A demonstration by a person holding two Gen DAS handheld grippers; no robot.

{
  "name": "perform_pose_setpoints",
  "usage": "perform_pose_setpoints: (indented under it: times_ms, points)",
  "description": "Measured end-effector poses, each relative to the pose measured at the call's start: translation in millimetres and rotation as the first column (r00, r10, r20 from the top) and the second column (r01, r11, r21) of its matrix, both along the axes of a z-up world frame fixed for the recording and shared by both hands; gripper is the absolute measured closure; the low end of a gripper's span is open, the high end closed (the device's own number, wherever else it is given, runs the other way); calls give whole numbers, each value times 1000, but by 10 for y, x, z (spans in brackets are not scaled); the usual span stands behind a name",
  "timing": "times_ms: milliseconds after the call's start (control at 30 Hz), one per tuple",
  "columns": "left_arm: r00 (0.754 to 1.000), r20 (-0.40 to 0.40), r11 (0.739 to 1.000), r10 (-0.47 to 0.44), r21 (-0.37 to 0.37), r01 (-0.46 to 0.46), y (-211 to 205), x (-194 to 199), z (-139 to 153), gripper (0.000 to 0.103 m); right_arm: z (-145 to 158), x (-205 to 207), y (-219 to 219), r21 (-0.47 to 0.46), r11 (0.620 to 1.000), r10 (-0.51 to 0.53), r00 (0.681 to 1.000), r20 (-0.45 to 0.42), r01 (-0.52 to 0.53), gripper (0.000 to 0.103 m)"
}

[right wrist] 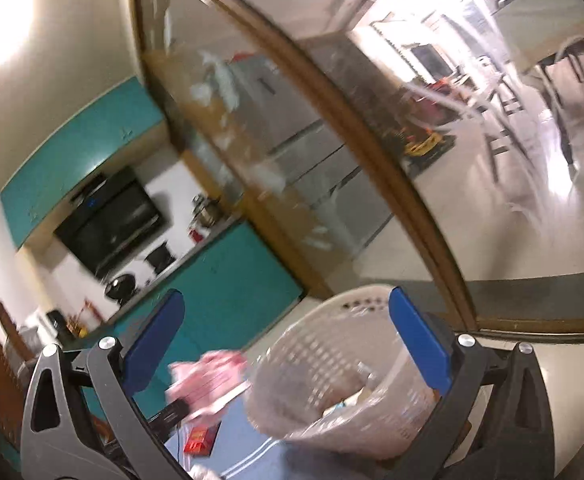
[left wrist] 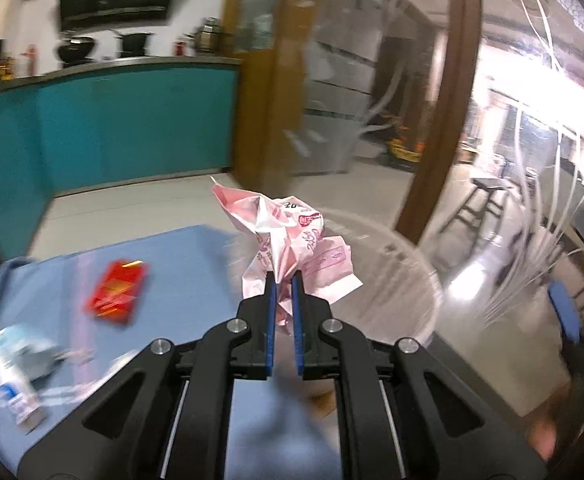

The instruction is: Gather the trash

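Note:
My left gripper (left wrist: 283,282) is shut on a crumpled pink-and-white paper (left wrist: 292,236) and holds it above the edge of the blue table (left wrist: 180,272), close to the blurred rim of the white basket (left wrist: 408,260). On the table lie a red packet (left wrist: 118,298) and a white-and-blue wrapper (left wrist: 14,376). In the right wrist view my right gripper (right wrist: 284,300) stands wide open with nothing gripped. The perforated basket (right wrist: 316,344), with scraps inside, sits just beyond its fingers. The pink paper (right wrist: 212,376) is left of the basket and the red packet (right wrist: 200,438) lies below it.
A teal kitchen counter (left wrist: 132,120) with pots stands behind the table. A glass door with a brown frame (left wrist: 444,120) rises to the right of the basket, and stools (left wrist: 480,200) stand beyond the glass. Both views are motion-blurred.

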State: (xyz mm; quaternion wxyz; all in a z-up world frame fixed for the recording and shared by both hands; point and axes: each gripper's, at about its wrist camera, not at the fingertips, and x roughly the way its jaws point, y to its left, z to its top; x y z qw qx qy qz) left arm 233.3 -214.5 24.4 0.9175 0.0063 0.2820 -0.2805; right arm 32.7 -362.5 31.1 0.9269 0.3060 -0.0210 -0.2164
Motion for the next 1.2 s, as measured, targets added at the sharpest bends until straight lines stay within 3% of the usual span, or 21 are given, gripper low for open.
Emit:
perform_pose_setpoints:
  times_ms: [100, 300, 367, 400, 433, 500, 633, 733, 867, 1000, 1067, 1167, 1200]
  points:
    - [998, -32, 998, -47, 29, 48, -412, 172, -114, 95, -12, -43, -44, -4, 1000, -17, 1000, -1, 17, 3]
    - [996, -40, 996, -78, 48, 80, -687, 194, -214, 93, -59, -36, -106, 7, 1000, -12, 1000, -13, 12, 3]
    - [997, -31, 994, -72, 80, 74, -705, 202, -241, 73, -63, -30, -107, 13, 1000, -2, 1000, -16, 2, 3]
    - [998, -29, 993, -62, 97, 64, -683, 204, -253, 31, -58, -15, -97, 10, 1000, 6, 1000, -21, -5, 3]
    - [999, -11, 994, -42, 103, 43, -643, 192, -252, 14, -52, -10, -74, 3, 1000, 10, 1000, -24, -10, 3]
    - [998, 57, 995, 8, 103, -14, -379, 72, -194, 13, -8, -8, -6, -32, 999, 27, 999, -21, -28, 3]
    - [991, 86, 987, 104, 116, -114, 278, -158, -32, 7, 56, 85, 193, -115, 987, 107, 993, -56, -113, 3]
    - [952, 139, 949, 273, 123, -290, 1052, -448, 86, 4, 63, 241, 391, -163, 964, 190, 974, -123, -209, 3]
    - [886, 97, 880, 453, 112, -462, 1862, -714, 30, 4, 23, 485, 769, -209, 903, 322, 913, -252, -376, 3]
    - [797, 1, 792, 604, 110, -600, 2419, -858, -203, 4, -81, 676, 1180, -217, 816, 434, 816, -382, -536, 3]
    - [783, -5, 778, 622, 125, -616, 2514, -894, -356, 4, -163, 756, 1369, -193, 769, 482, 750, -453, -610, 3]
    - [795, 4, 784, 607, 163, -600, 2502, -831, -457, 4, -265, 820, 1538, -170, 732, 500, 690, -523, -659, 3]
    - [795, 13, 783, 606, 167, -600, 2461, -825, -466, 4, -286, 794, 1584, -175, 729, 495, 687, -532, -662, 3]
